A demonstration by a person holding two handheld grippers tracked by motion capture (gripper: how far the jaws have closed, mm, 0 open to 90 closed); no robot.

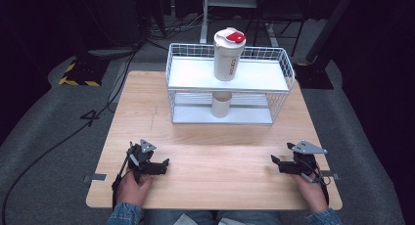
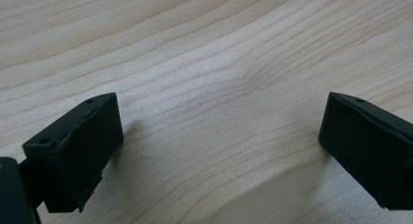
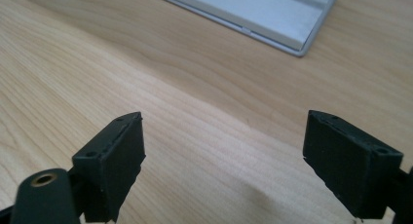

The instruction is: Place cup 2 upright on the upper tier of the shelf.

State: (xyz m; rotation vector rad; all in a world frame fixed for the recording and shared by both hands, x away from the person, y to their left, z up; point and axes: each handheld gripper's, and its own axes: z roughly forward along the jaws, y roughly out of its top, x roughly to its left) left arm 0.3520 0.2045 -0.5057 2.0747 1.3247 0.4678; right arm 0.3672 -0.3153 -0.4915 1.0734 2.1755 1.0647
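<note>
1. I have both grippers low on the near part of the wooden table [image 1: 215, 137]: the left gripper [image 1: 165, 165] near the left edge, the right gripper [image 1: 275, 161] near the right edge. Each one's jaws stand wide apart with bare wood between them; neither holds anything.
2. The things nearest my reach sit well apart from both grippers, in the white wire rack [image 1: 281, 68] at the far side. A white shaker bottle [image 1: 227, 58] with a red flip cap [image 1: 236, 37] stands upright on the upper shelf; a small cream cup [image 1: 221, 104] stands upright on the lower shelf, directly beneath.
3. I judge the bottle to be rigid plastic, smooth and probably slippery, tall enough to tip. I would grip it around the mid-body, below the lid.
4. The cup looks light and possibly thin-walled; I would pinch it gently across the body.
</note>
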